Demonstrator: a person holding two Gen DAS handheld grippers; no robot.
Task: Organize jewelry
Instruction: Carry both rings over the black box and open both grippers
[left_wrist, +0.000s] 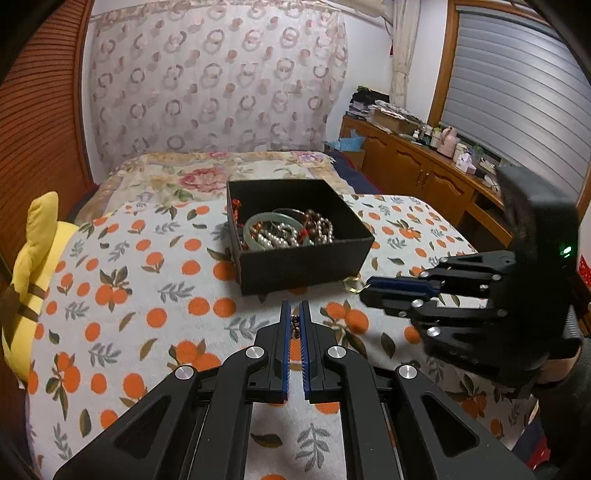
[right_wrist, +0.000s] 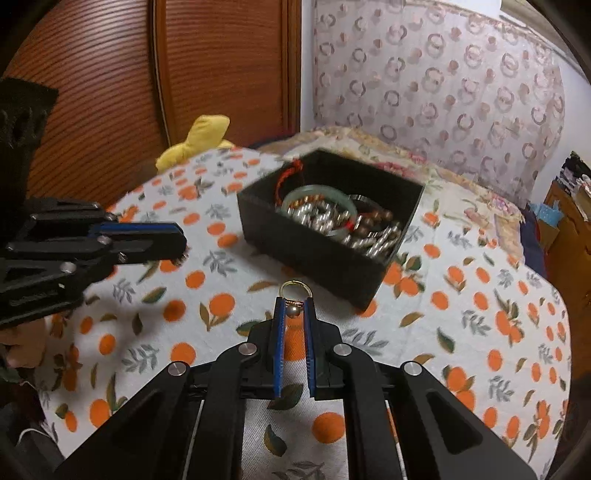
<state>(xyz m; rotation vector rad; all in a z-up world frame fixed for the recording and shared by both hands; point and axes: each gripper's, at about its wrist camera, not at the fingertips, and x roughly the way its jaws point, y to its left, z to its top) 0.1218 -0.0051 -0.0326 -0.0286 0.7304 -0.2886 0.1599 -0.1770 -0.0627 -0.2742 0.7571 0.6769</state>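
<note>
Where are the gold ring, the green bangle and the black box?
gold ring (right_wrist: 294, 287): right wrist view, its top arc.
green bangle (right_wrist: 320, 192): right wrist view, far rim.
black box (left_wrist: 306, 264): left wrist view, front wall.

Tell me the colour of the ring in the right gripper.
Gold ring, clearest in the right wrist view.

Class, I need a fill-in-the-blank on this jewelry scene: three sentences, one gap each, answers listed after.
1. The right gripper is shut on a gold ____.
2. The pale green jade bangle lies inside the ____ cardboard box.
3. The box stands on a white bedcover printed with ____ fruits.

Answers: ring; black; orange
</note>
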